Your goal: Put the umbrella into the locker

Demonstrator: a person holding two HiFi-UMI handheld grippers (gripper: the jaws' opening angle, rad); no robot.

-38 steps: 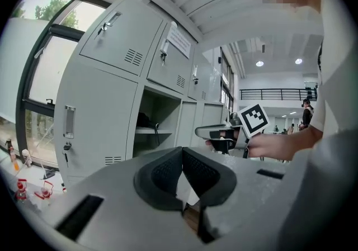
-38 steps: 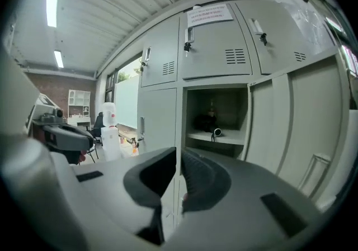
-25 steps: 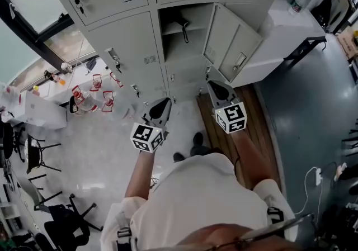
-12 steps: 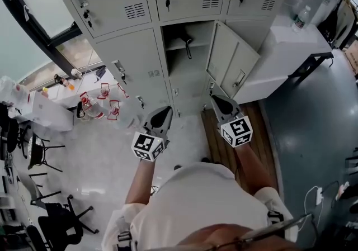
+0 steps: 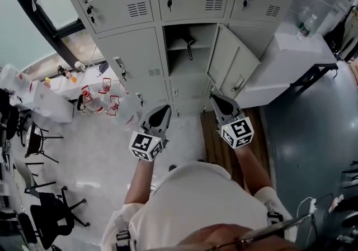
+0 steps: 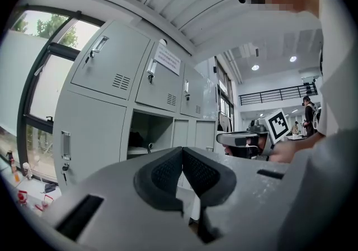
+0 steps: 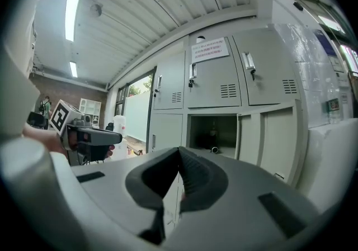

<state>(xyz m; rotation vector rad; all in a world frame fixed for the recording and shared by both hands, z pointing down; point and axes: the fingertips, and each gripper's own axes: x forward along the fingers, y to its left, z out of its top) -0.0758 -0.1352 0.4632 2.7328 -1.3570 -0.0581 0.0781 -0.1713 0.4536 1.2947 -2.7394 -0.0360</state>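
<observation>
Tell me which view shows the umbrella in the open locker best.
The head view: the dark umbrella with a hooked handle lies on the shelf of the open grey metal locker, handle curving over the edge. The right gripper view looks straight in but shows only a dim shape. The left gripper view catches a dark part.

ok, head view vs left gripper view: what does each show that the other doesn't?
Head view only: the wooden floor strip in front of the lockers, a plastic bottle on the white cabinet, and black chairs.

Left gripper view only: the slatted ceiling, a paper notice on an upper locker door, and the fact that the left gripper is shut and empty.

Both: the open locker with the umbrella inside, its door swung open, and the right gripper.
</observation>
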